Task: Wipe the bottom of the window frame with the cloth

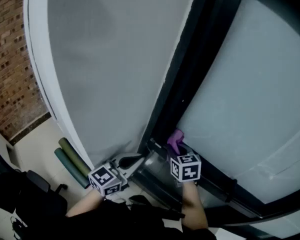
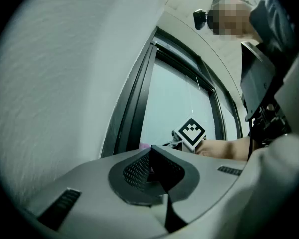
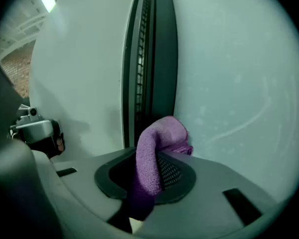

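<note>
**Entry 1: right gripper** (image 1: 176, 149). We log its fingers (image 3: 170, 172) closed on the purple cloth (image 3: 158, 141). A folded loop of the cloth stands up past the tips and curls toward 2 o'clock in the right gripper view. The gripper is held at the lower corner of the window.

**Entry 2: window frame** (image 1: 187, 74). Dark metal. In the head view its upright climbs toward 1 o'clock, and its bottom rail (image 1: 225, 186) runs off toward 4 o'clock beneath the frosted pane (image 1: 250, 94). The cloth sits where the two meet. It looks to be against the pane, though we cannot be sure it is actually pressing on the rail.

**Entry 3: left gripper** (image 1: 136, 160). Its fingers (image 2: 137, 171) are shut together with nothing between them. It lies at 9 o'clock of the right gripper, beside the white wall panel (image 1: 105, 59), with no part in the wipe.

**Handling note, our judgement.**
- The stroke is best begun in this corner, with the loop pushed down until its broad face lies flat on the rail.
- From there we would draw it toward 4 o'clock in one long, even pass.
- Only a narrow strip seems pinched, so drag could tug the cloth loose. The grip wants to be firm and the pressure moderate.
- The hard tips should ride above the cloth, off both pane and metal.
- The left gripper is best kept out of the path.
</note>
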Demonstrator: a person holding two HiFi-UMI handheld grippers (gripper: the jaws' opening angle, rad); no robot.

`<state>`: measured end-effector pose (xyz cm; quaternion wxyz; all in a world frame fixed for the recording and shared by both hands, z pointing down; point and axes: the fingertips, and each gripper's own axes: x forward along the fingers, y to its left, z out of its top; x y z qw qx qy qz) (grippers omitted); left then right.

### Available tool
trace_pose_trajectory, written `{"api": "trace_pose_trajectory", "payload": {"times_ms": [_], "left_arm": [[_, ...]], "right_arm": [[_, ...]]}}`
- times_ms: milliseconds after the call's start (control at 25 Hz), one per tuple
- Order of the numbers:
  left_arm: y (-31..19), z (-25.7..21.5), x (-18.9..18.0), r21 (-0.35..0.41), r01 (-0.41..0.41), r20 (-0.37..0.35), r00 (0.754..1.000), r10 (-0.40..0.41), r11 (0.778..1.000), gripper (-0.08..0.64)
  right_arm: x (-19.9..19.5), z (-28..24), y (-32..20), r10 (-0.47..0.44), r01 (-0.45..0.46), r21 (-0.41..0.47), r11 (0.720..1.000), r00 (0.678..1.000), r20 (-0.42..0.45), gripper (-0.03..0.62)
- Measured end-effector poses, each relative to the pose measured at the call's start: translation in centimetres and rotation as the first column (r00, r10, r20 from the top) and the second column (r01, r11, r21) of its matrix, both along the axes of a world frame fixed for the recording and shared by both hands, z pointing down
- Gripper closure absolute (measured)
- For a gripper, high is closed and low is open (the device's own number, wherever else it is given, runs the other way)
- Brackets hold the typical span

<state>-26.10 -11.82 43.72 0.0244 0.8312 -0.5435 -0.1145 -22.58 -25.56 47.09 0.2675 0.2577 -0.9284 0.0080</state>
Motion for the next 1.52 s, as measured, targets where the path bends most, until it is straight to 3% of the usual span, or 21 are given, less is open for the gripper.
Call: {"api": "trace_pose_trajectory", "payload": {"times_ms": [200,320,440,640,920,1520], "left_arm": [[0.4,0.7,0.3,-0.016,-0.005,-0.001,1.0,0.005,1.0,0.557],[0.4,1.0,0.7,-0.015,-0.02,0.003,1.0,0.02,1.0,0.557],[0.6,1.1,1.3,-0.023,-0.027,0.005,1.0,0.027,0.999,0.557],[0.8,1.2,1.8,-0.037,-0.035,0.004,0.999,0.036,0.999,0.557],[0.4,1.2,2.9,-0.034,-0.075,-0.004,0.997,0.075,0.997,0.557],[-1.8,2.0,8.2,-0.046,-0.247,0.011,0.969,0.248,0.968,0.557]], "right_arm": [[-0.6,1.9,-1.3,-0.029,0.034,0.027,0.999,0.986,-0.161,0.511],[-0.7,2.4,-2.0,-0.045,0.048,0.01,0.999,0.978,-0.202,0.511],[-0.7,2.8,-1.9,-0.042,0.04,-0.015,0.999,0.98,-0.194,0.511],[-0.2,2.6,-1.4,-0.017,0.021,0.019,1.0,0.981,-0.194,0.511],[3.3,2.3,-1.9,0.05,-0.05,0.005,0.999,0.984,-0.17,0.511],[11.1,2.3,-2.1,0.21,-0.214,-0.017,0.977,0.969,-0.132,0.511]]}}
